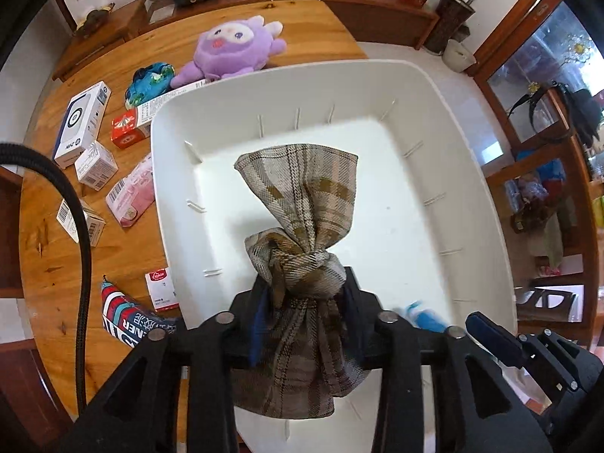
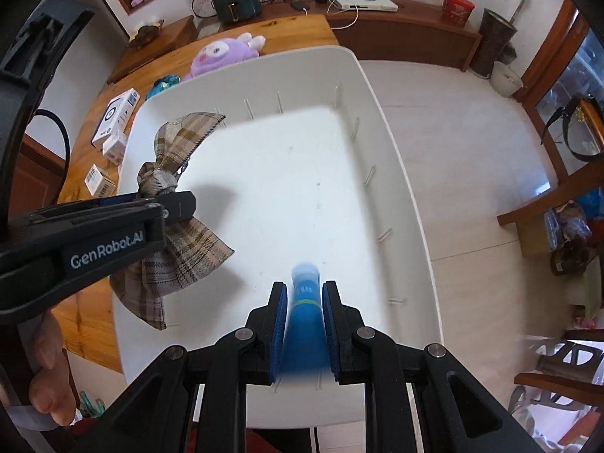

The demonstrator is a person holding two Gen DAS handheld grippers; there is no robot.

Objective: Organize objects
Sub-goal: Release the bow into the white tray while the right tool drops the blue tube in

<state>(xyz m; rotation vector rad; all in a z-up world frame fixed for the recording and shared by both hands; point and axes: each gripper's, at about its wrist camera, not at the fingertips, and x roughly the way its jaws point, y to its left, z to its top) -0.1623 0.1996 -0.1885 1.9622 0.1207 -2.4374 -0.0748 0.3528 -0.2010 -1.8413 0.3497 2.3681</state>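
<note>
Over the white bin point(image 1: 472, 173), both tongs point down. Left of the bin, boxes point(image 1: 81, 124), a pink pack point(image 1: 130, 192) and a purple plush point(image 1: 234, 51) crowd the table point(image 1: 56, 264). The blue tube point(image 2: 305, 317) is motion-blurred, its label unreadable, clenched in the right tongs point(image 2: 304, 294). The plaid knotted cloth point(image 1: 302, 226) sits between the left tongs point(image 1: 305, 294), jaws parted, grip unclear.
</note>
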